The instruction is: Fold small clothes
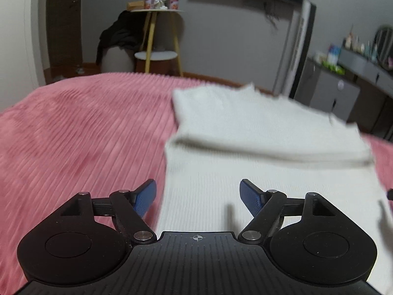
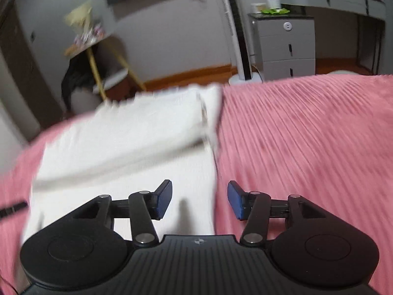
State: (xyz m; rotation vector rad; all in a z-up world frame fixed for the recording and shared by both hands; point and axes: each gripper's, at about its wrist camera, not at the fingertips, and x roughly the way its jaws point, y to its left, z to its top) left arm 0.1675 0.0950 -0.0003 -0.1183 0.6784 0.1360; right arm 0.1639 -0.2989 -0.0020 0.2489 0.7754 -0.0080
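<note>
A white cloth lies folded on the pink bed cover — right of middle in the left wrist view, left of middle in the right. The left claw is spread wide and holds nothing. The right claw is spread too — over the cloth's right edge.
</note>
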